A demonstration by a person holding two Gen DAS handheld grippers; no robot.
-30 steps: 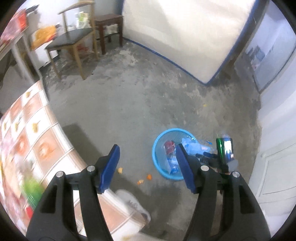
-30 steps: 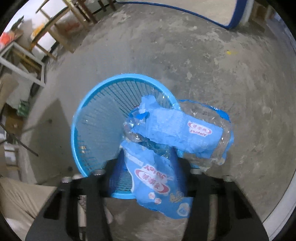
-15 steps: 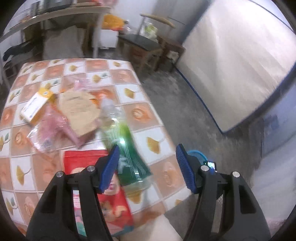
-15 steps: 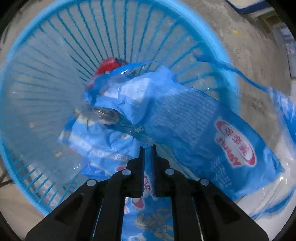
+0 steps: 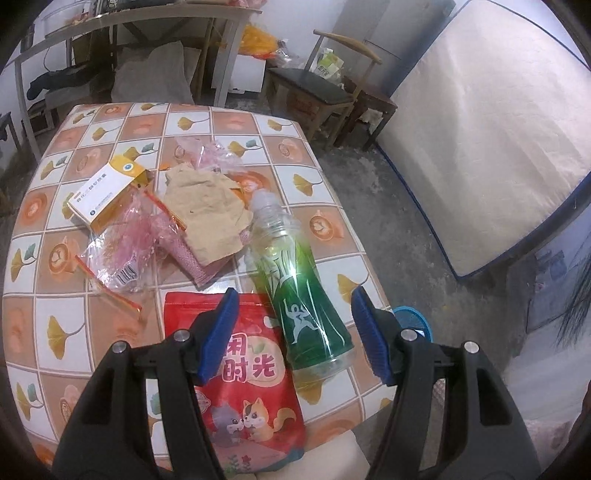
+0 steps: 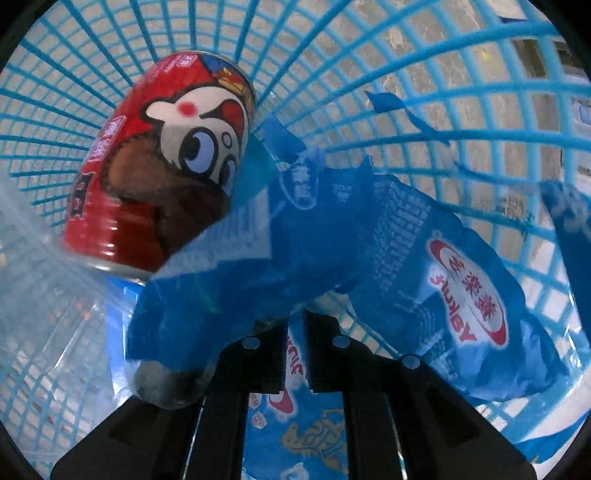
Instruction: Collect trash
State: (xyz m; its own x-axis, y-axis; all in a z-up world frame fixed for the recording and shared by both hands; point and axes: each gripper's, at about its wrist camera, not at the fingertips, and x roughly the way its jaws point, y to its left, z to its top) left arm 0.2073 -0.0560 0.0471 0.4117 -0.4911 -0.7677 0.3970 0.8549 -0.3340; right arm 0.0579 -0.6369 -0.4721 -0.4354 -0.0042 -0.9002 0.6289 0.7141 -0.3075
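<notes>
Blue wrapper [image 6: 369, 240] and red can [image 6: 162, 173] crowd the basket [image 6: 461, 92].

Bare grey concrete floor [image 5: 388, 206], dusty. White mattress [image 5: 480, 122] with blue edging is leaned against the right wall. Wooden chair [image 5: 325, 81] with dark seat is set at the back, beside a metal-framed table [image 5: 147, 22]. Walls painted white.
</notes>
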